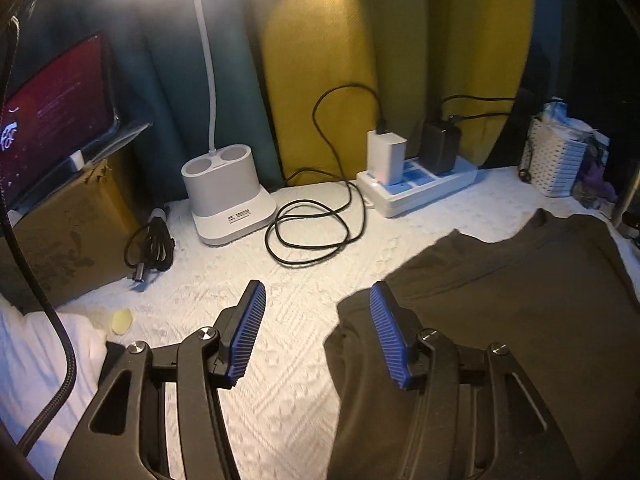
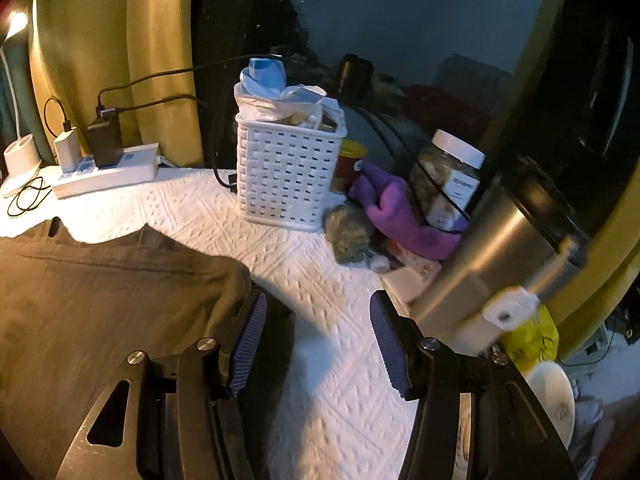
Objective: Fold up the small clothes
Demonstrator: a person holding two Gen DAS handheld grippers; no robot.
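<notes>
While the dark olive-brown cotton garment [image 1: 500, 300] lies spread flat on the white quilted tabletop [image 1: 280, 300], its long axis runs left to right between both tools. Left tool [image 1: 318, 338] and right tool [image 2: 316, 344] hover released, empty, at opposite edges. Its near part is cut off.

The left gripper [image 1: 318, 300] hangs with fingers [image 1: 248, 336] apart, empty, beside the olive garment [image 1: 500, 304].

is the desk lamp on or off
On. The desk lamp has a white neck rising to a glaring bright head at the top of the left wrist view, and it throws light across the white tablecloth.
</notes>
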